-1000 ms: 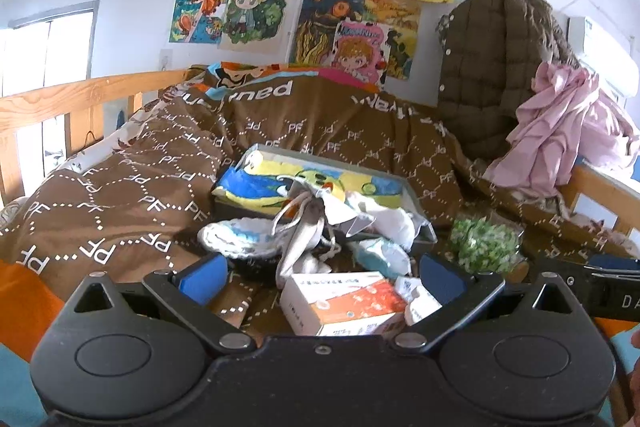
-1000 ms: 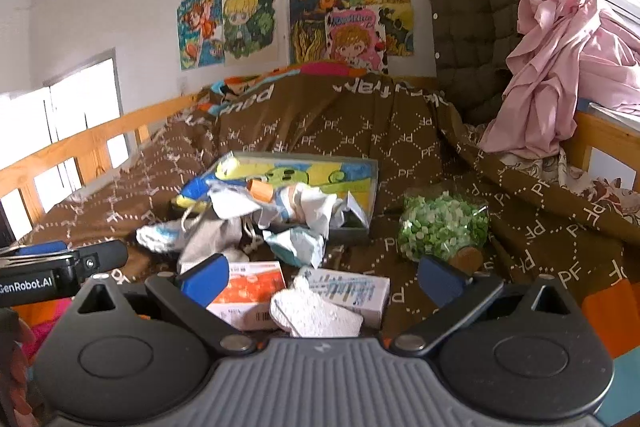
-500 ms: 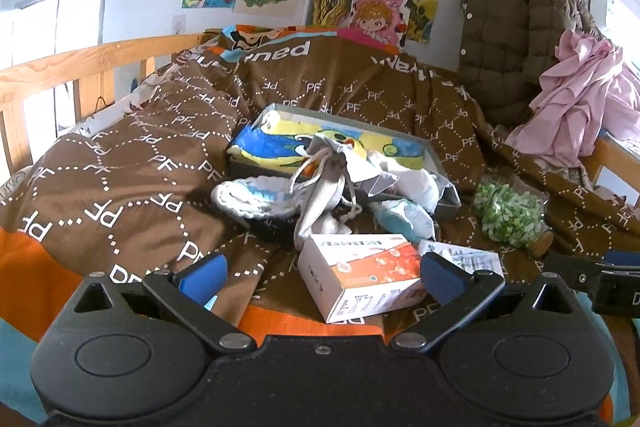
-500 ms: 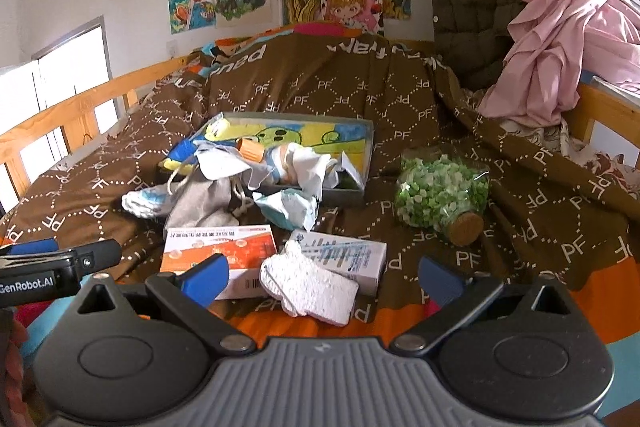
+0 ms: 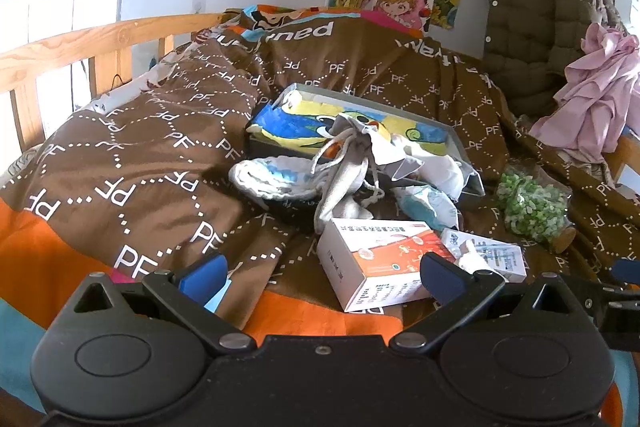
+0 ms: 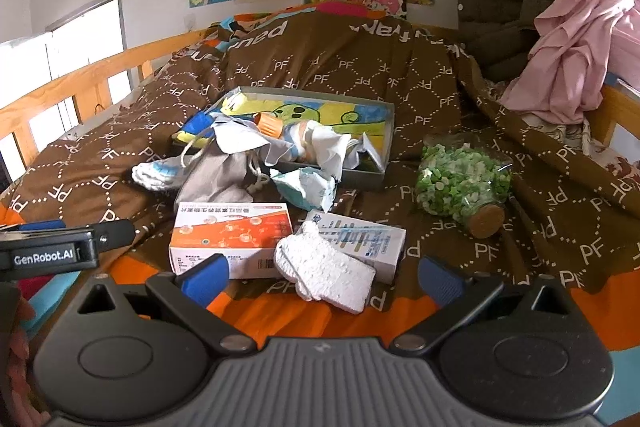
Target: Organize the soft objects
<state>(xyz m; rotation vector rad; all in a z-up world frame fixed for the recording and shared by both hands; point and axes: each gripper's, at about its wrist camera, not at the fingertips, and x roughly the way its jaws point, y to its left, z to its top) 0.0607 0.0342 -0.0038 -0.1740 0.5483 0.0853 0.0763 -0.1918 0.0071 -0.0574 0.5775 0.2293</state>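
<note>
Both grippers have drawn back toward the near edge of the bed since a second ago, so the clutter now sits farther off and more of the orange blanket [image 6: 304, 311] shows. Little looks sorted, I judge: the grey pouch [image 5: 344, 183], crocheted piece [image 5: 272, 179] and crumpled wrappers [image 6: 308, 187] spill out of the tray [image 6: 384, 147], while the white sponge [image 6: 324, 271] lies loose on two boxes [image 6: 232, 231]. The left gripper [image 5: 320, 275] and right gripper [image 6: 322, 275] both stand wide apart, holding and touching nothing.
</note>
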